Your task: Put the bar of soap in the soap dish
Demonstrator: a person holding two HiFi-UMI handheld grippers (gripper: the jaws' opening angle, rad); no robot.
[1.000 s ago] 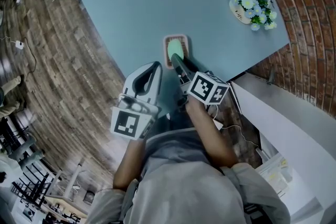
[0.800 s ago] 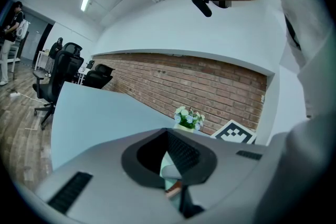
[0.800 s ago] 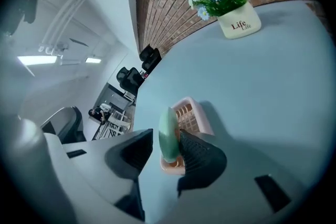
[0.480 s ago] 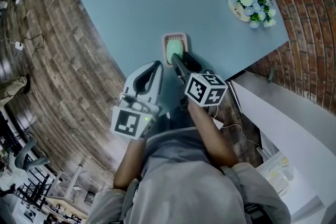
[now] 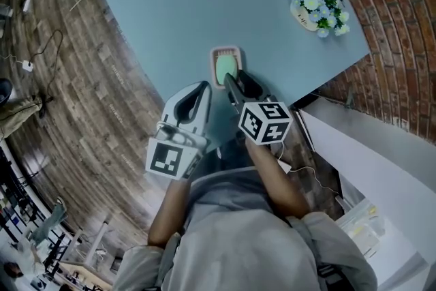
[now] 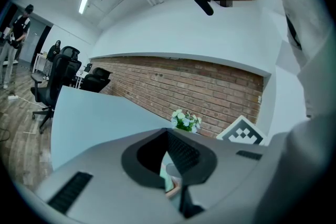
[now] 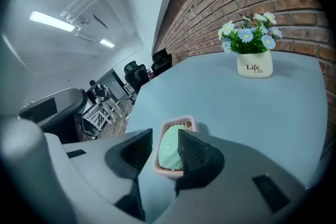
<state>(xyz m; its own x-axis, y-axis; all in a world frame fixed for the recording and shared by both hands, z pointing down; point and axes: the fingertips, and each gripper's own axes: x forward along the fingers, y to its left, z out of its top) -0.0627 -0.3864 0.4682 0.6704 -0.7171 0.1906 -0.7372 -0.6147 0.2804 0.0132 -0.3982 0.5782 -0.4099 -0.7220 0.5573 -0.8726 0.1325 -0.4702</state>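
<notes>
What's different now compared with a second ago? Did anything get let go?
The right hand-held gripper rolled at the wrist and its jaws have just been opening: they stand apart, off the green soap, which lies in the pink soap dish. The left hand-held gripper, shut and empty, and the flower pot stayed put.

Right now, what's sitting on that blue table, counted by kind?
soap: 1
dish: 1
flower pot: 1
Total: 3
</notes>
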